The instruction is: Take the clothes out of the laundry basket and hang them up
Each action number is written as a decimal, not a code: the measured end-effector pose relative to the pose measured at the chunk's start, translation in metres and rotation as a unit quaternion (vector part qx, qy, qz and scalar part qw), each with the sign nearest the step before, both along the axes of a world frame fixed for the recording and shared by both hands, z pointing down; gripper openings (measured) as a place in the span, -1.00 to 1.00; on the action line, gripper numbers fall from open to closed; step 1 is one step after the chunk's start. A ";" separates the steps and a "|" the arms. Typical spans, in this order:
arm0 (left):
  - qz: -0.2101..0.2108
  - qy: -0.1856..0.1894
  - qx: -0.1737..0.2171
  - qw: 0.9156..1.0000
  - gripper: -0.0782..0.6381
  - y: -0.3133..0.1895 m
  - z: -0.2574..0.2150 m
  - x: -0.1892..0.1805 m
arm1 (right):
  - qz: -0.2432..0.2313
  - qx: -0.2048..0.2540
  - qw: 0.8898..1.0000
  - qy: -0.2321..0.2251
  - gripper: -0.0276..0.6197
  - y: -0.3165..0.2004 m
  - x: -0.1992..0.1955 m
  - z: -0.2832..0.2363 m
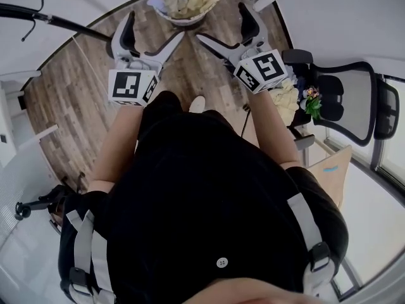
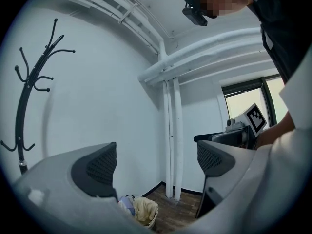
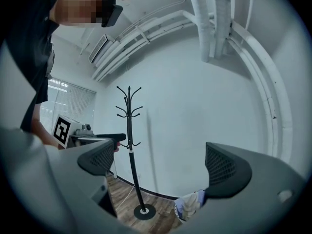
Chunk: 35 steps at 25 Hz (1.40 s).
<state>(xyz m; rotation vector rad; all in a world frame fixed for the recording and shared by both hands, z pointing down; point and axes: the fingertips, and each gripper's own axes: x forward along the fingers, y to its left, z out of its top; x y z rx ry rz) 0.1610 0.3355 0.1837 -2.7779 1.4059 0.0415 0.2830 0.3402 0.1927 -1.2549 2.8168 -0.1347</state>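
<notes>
A white laundry basket point(image 1: 185, 2) with yellow and pale blue clothes stands on the wood floor ahead of me. It also shows low in the left gripper view, laundry basket point(image 2: 146, 212), and in the right gripper view, laundry basket point(image 3: 190, 206). My left gripper point(image 1: 154, 33) and right gripper point(image 1: 226, 29) are held side by side above the floor, short of the basket. Both stand open with nothing between their jaws: left gripper point(image 2: 156, 162), right gripper point(image 3: 161, 162). A black coat rack point(image 3: 130, 145) stands left of the basket, coat rack point(image 2: 22, 116), with bare hooks.
A black mesh office chair point(image 1: 345, 100) stands at my right, with a yellowish item and flowers point(image 1: 310, 100) on its seat. White pipes point(image 2: 170, 145) run up the wall corner behind the basket. A brown board point(image 1: 329, 170) leans at the right.
</notes>
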 end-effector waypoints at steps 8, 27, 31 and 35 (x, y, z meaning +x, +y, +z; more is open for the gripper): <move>0.002 -0.002 -0.008 1.000 0.67 -0.072 0.018 0.011 | 0.014 -0.009 1.000 0.006 0.82 -0.066 0.015 0.016; 0.091 0.014 -0.024 0.996 0.65 -0.336 0.026 0.016 | 0.116 -0.031 0.992 0.034 0.79 -0.302 0.033 0.028; 0.110 0.011 -0.041 0.993 0.65 -0.367 0.042 0.042 | 0.150 -0.048 0.987 0.031 0.75 -0.325 0.067 0.047; 0.129 -0.003 -0.061 0.990 0.65 -0.408 0.071 0.075 | 0.164 -0.075 0.983 0.021 0.74 -0.358 0.100 0.077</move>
